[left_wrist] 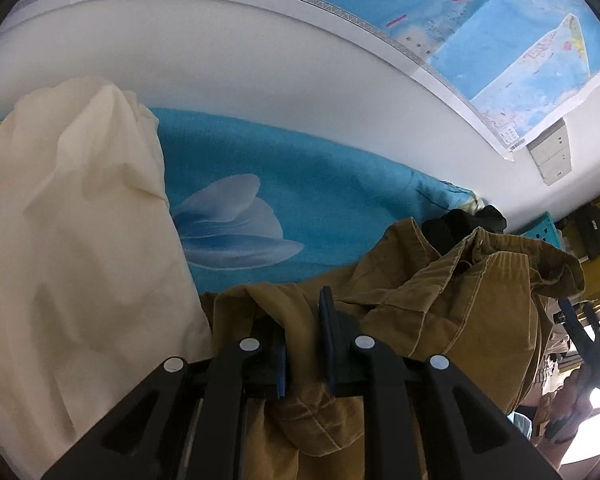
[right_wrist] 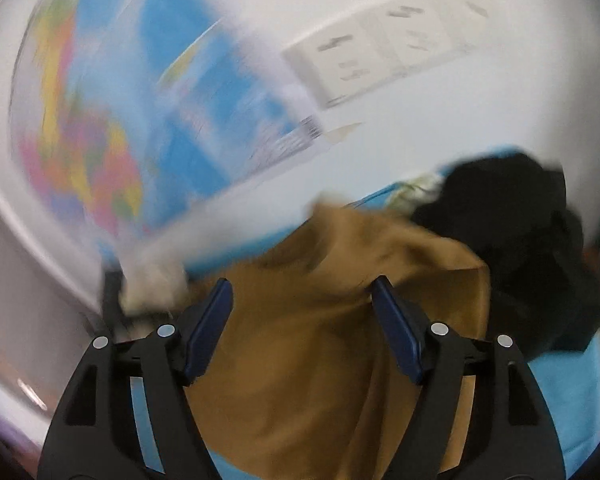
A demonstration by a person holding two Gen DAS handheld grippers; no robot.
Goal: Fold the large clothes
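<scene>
The tan corduroy garment [left_wrist: 440, 280] lay crumpled on the blue flowered sheet [left_wrist: 300, 184], filling the 5 o'clock part of the left wrist view. The left gripper [left_wrist: 304, 320] was clenched on a fold of it, pads nearly together with cloth pinched between them. The right gripper [right_wrist: 302, 304] stood released, its fingers wide apart, the same tan cloth spread beneath and between them but not pressed. A black garment [right_wrist: 512, 236] sat at its 2 o'clock, touching the tan one. A cream cloth [left_wrist: 68, 216] lay at the left gripper's 9 o'clock
</scene>
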